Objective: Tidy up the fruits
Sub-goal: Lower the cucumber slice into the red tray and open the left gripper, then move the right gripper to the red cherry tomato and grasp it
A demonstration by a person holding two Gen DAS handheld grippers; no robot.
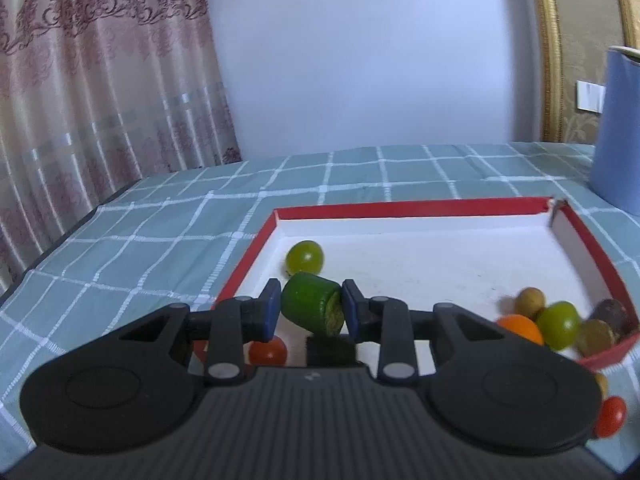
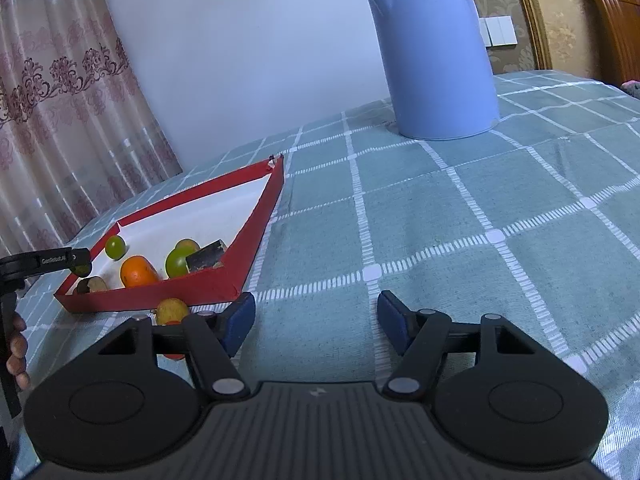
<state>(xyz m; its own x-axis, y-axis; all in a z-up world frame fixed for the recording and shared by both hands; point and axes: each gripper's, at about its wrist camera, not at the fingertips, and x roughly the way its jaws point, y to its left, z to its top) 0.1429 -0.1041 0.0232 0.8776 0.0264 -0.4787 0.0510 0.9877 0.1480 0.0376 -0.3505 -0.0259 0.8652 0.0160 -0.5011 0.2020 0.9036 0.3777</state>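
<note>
My left gripper [image 1: 310,311] is shut on a dark green cucumber-like chunk [image 1: 310,306], held just above the near left part of the red-rimmed white tray [image 1: 400,210]. A green grape [image 1: 305,257] lies behind it and a red tomato [image 1: 268,351] below the fingers. An orange [image 1: 520,328], a green fruit [image 1: 558,325] and several brown pieces [image 1: 530,300] crowd the tray's right corner. My right gripper [image 2: 316,324] stands open over bare tablecloth, nothing between its pads. A yellow fruit [image 2: 172,310] and a red one [image 2: 174,356] lie outside the tray [image 2: 160,292], by its left finger.
A tall blue kettle [image 2: 436,52] stands on the checked green tablecloth [image 2: 480,208] behind and right of the tray. Curtains hang at the left past the table edge. A person's hand [image 2: 18,352] shows at the far left of the right wrist view. Another red tomato [image 1: 610,416] lies outside the tray.
</note>
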